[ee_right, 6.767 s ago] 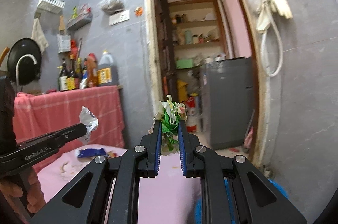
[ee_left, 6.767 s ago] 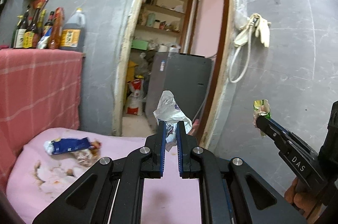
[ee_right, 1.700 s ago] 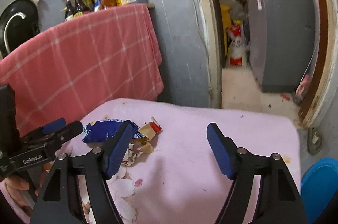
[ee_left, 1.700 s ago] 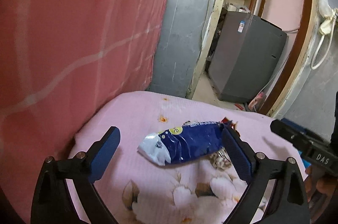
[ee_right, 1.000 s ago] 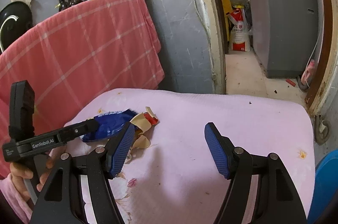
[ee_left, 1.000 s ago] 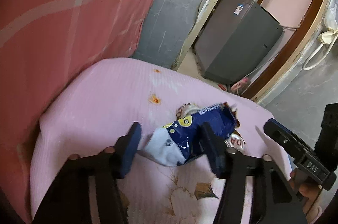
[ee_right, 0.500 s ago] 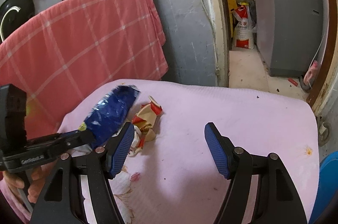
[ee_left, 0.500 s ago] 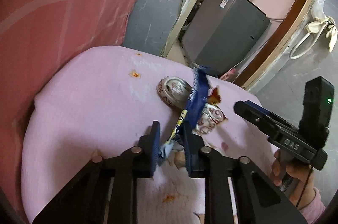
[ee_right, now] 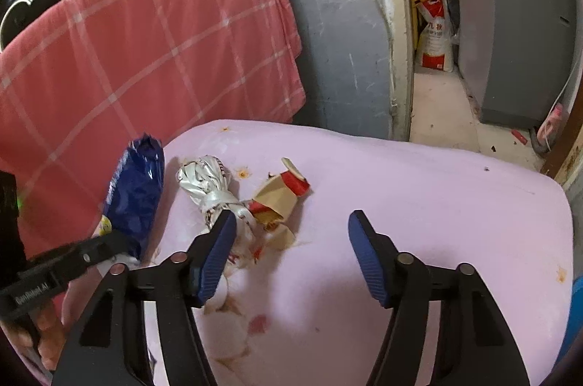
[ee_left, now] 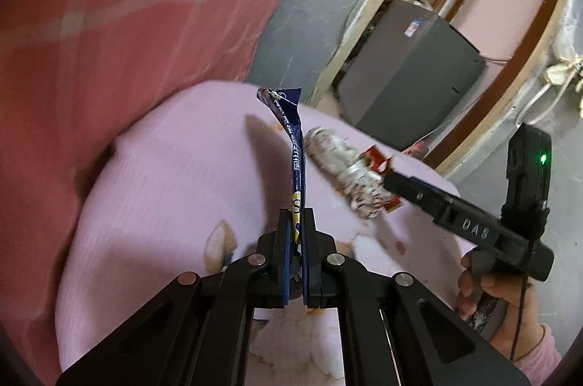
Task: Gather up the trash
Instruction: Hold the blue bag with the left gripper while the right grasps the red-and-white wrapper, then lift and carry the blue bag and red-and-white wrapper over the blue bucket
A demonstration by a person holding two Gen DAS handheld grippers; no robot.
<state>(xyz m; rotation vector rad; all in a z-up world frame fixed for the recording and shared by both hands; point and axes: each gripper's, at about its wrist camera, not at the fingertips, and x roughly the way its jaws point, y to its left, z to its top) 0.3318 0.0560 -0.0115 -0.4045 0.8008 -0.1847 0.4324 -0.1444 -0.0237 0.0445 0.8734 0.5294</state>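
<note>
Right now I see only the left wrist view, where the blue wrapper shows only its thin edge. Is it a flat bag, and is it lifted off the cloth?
Observer: Yes. In the right wrist view the blue wrapper shows a broad, flattened face, held above the pink cloth by the left gripper.
Operator: Is the right gripper open? I see it only from the side.
Observer: It is wide open; the right gripper holds nothing.
Operator: What lies in front of it?
Observer: The crumpled silver wrapper beside its left finger, and next to that a torn red and tan carton, both on the cloth.
</note>
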